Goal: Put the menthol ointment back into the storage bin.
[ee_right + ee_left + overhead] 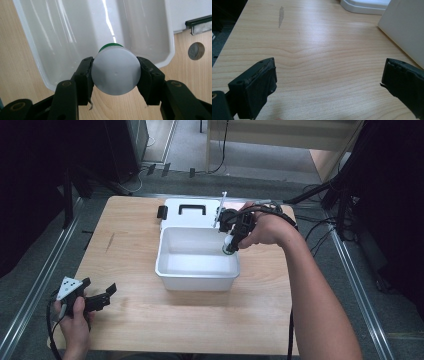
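A white plastic bin [165,265] stands at the middle of the wooden table, and its inside [82,32] is bare. My right gripper [231,241] hangs over the bin's right rim, shut on a small white-capped bottle [115,74] with a green band, held cap toward the camera. At the table's near left corner rests my left gripper [102,296]. Its jaws stand wide apart over bare wood [329,77], with nothing between them.
The bin's white lid [175,217] with a black handle [192,209] lies flat behind the bin. A black clip [162,212] sits at the lid's left. A round grey disc [196,51] is set in the table beside the bin. Metal rails run along both table sides.
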`<act>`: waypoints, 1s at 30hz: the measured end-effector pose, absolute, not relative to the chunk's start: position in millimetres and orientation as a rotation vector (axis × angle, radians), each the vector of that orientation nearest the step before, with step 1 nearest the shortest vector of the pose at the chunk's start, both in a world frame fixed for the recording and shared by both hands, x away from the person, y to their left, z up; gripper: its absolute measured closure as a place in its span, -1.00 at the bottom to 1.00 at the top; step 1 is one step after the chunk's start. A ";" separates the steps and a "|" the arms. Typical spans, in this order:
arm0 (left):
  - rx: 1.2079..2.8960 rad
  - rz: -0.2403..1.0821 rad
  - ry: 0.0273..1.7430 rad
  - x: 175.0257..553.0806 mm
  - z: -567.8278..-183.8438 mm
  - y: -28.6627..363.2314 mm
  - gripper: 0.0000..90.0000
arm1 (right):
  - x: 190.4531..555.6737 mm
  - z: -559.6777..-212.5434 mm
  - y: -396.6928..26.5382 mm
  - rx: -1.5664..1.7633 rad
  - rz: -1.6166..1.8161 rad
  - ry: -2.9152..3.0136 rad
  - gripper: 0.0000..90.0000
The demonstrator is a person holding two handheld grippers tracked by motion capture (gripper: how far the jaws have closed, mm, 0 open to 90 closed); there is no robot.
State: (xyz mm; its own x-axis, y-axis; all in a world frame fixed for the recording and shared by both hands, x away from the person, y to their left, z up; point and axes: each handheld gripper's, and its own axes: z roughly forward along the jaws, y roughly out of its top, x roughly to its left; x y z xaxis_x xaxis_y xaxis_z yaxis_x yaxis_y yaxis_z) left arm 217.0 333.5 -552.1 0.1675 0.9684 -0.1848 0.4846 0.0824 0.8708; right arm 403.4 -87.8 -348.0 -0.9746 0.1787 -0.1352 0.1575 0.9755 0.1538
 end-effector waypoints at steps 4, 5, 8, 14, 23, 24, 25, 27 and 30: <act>1.537 0.672 1.450 217.1 -552.1 333.5 -0.99 | 403.6 -353.2 -87.1 0.228 0.206 2.978 0.15; 1.537 0.670 1.449 217.1 -552.0 333.6 -0.99 | 404.0 -354.7 -87.1 0.220 0.208 2.980 0.15; 1.538 0.670 1.449 217.0 -552.0 333.8 -0.99 | 404.3 -358.5 -87.0 0.218 0.202 2.983 0.14; 1.537 0.670 1.449 217.1 -552.1 333.6 -0.99 | 405.0 -367.5 -85.9 0.207 0.190 2.996 0.14; 1.537 0.668 1.449 217.1 -552.1 333.8 -0.99 | 407.7 -382.5 -85.1 0.181 0.179 3.006 0.15; 1.538 0.669 1.449 217.1 -552.1 333.9 -0.99 | 407.4 -384.0 -84.8 0.187 0.172 3.007 0.14; 1.536 0.669 1.449 217.1 -552.2 333.8 -0.99 | 408.0 -385.7 -84.5 0.174 0.173 3.010 0.14; 1.536 0.669 1.448 217.1 -552.2 333.9 -0.99 | 407.7 -389.6 -83.5 0.165 0.165 3.011 0.15; 1.537 0.670 1.448 217.1 -552.2 333.9 -0.99 | 406.8 -394.6 -82.0 0.161 0.154 3.020 0.14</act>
State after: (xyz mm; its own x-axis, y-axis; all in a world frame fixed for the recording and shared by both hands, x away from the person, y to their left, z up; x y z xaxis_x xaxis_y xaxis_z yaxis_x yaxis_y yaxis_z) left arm 217.1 333.9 -552.2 0.1698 0.9676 -0.1871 0.4840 0.0835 0.8711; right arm 406.8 -82.0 -394.6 -0.9879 0.1117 -0.1076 0.1001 0.9892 0.1073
